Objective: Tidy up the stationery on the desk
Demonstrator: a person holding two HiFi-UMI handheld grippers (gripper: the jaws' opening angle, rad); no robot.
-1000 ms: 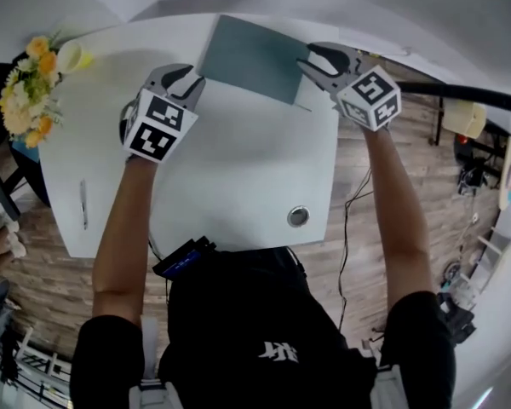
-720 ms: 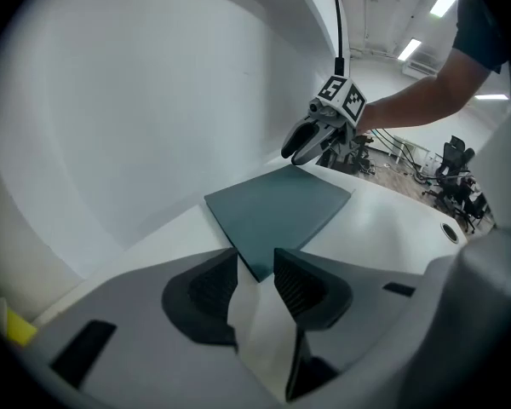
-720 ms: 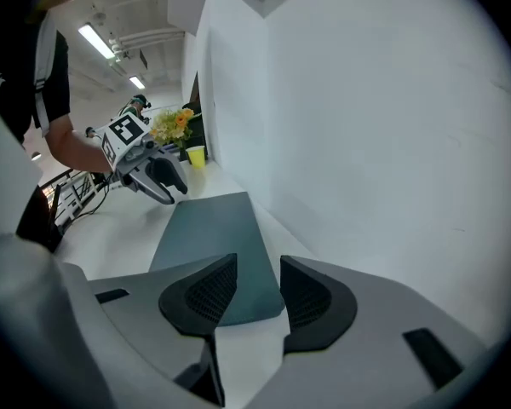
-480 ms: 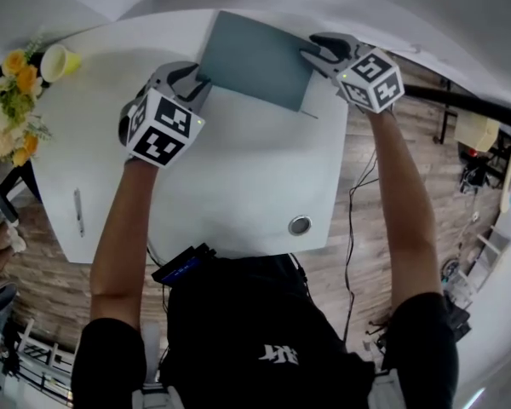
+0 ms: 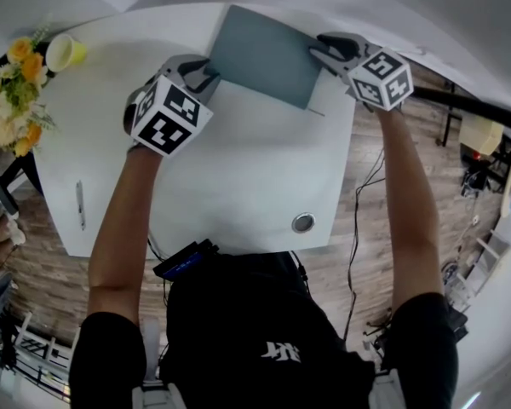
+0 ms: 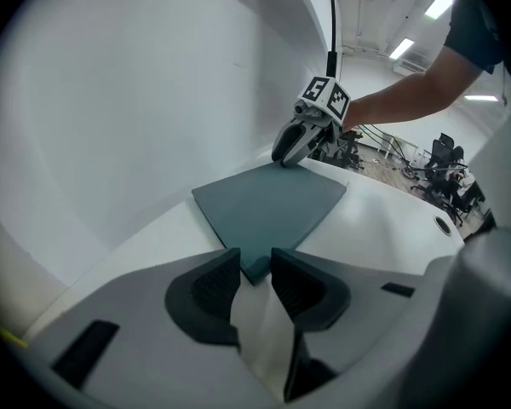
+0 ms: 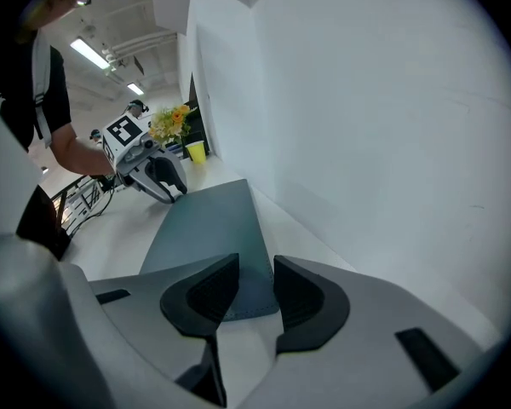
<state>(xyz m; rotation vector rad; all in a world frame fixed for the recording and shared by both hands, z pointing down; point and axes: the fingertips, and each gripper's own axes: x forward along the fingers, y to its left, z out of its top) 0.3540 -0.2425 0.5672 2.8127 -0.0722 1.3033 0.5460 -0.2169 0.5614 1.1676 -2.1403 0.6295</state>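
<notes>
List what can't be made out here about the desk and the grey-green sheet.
- Slim stick near the desk's left edge, head view: too small to tell pen from pencil.
- Grey-green sheet: notebook, folder or pad unclear; no view shows a spine or pages.
- Left gripper: whether it actually touches the sheet's corner between its jaws, unclear in its own view.
- Right gripper: contact with the sheet's edge, hidden under its jaws.
</notes>
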